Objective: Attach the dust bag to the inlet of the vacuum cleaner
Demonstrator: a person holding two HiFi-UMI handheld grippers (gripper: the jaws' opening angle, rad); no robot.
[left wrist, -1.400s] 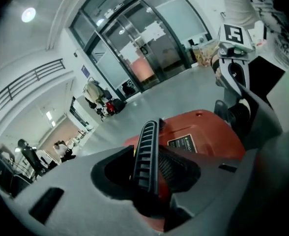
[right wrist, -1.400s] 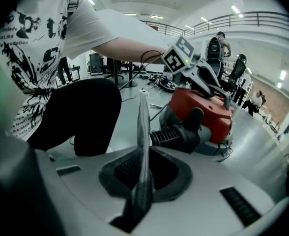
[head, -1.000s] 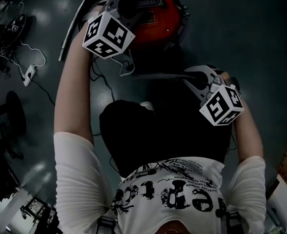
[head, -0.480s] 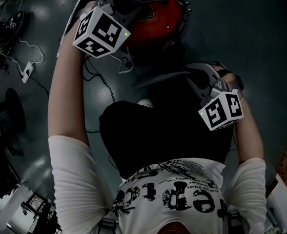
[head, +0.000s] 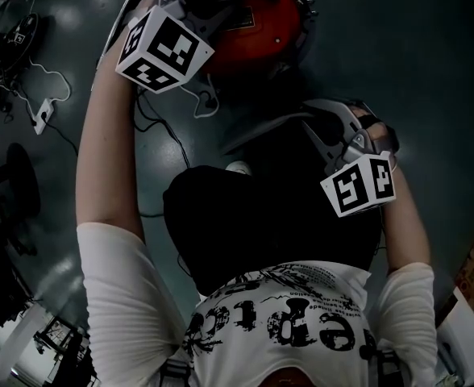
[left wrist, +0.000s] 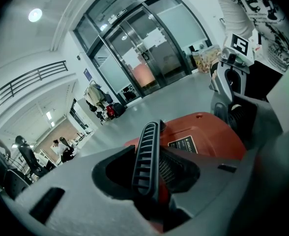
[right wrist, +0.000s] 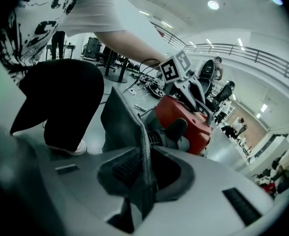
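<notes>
Left gripper view: left tool [left wrist: 148, 175] clamps the ribbed handle [left wrist: 145, 149] of the vacuum cleaner [left wrist: 206, 134], likely steadying it, while right tool [right wrist: 144, 175] pinches the dust bag [right wrist: 121, 122] by its edge for fitting.

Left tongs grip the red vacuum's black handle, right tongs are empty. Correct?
No: the right tongs are not empty. They are shut on the dark dust bag, as the right gripper view shows. The left tongs do grip the black handle of the red vacuum.
</notes>
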